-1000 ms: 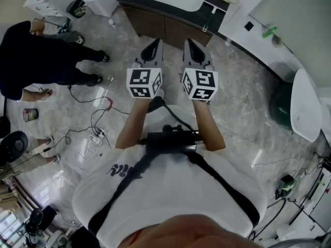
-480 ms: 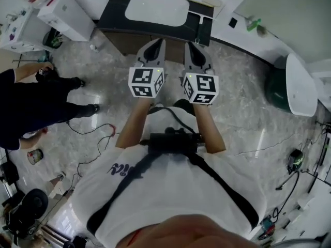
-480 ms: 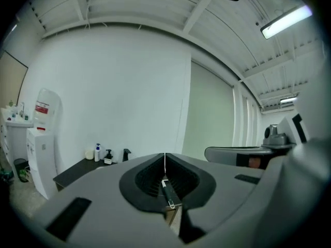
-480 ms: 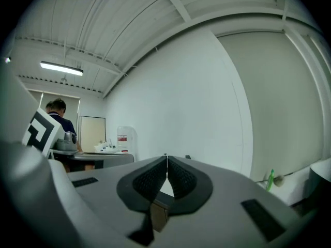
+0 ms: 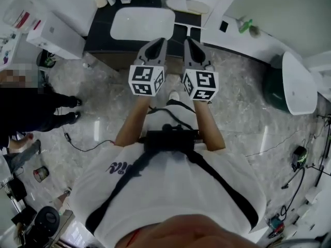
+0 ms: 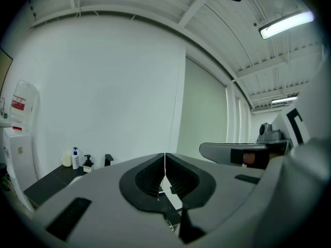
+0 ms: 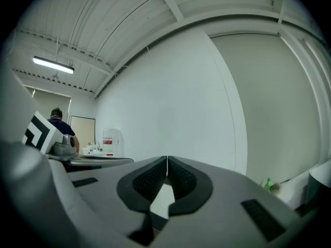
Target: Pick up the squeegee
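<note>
At the bottom of the head view is the wearer's white shirt point(image 5: 170, 185). Above it, at centre, the left gripper point(image 5: 158, 43) and right gripper point(image 5: 190, 43) sit side by side, both clenched with pads together on nothing. Beyond them, top centre, a white sink basin point(image 5: 120, 31) sits in a dark vanity counter point(image 5: 97, 32). The squeegee cannot be picked out in any view.

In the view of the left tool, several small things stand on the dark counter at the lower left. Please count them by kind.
Jar: 1
Bottles: 2 (blue-capped bottle, pump bottle)
Tap: 1
Total: 4
</note>
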Demonstrator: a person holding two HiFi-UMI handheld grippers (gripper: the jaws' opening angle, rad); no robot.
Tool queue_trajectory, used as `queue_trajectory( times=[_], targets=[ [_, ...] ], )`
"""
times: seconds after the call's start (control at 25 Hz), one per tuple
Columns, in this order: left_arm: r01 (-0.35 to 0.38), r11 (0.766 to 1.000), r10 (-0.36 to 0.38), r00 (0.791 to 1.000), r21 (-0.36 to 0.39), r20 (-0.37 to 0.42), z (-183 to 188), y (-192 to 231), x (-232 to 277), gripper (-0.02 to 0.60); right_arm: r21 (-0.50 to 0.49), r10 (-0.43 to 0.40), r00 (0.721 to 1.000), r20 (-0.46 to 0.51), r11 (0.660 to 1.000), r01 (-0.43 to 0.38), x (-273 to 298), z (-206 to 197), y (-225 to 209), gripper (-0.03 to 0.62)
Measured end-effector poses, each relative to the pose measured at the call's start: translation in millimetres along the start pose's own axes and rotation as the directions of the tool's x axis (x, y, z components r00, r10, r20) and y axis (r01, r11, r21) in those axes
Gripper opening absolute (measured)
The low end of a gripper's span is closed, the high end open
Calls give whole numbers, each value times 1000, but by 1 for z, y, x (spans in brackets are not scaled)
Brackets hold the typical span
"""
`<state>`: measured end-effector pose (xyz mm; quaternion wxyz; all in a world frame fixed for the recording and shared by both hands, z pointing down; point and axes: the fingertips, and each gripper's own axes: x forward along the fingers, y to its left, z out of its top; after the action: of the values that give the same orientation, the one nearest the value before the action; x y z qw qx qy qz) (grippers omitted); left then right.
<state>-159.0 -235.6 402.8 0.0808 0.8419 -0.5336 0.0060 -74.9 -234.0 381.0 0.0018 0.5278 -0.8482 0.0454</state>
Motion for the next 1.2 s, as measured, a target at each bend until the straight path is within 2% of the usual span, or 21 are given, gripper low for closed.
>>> queue_trajectory(
  times=[0.24, 0.52, 0.72, 1.2],
  targets=[
    [2, 1000, -3, 1000, 26, 20, 18, -5, 71, 12, 12, 11, 999, 38, 1000, -11, 44, 19, -56, 8],
    [10, 1000, -10, 1000, 15, -22, -9, -6, 119, 12, 74, 0, 998, -63, 997, 4, 70, -28, -104, 8],
    [40, 999, -40, 999, -2, -36, -19, 4, 150, 12, 96, -17, 995, -97, 995, 26, 103, -39, -129, 8],
    [88, 995, -95, 985, -51, -142, -65, 51, 215, 12, 122, -43, 963, -267, 989, 78, 172, -107, -153, 8]
  ],
)
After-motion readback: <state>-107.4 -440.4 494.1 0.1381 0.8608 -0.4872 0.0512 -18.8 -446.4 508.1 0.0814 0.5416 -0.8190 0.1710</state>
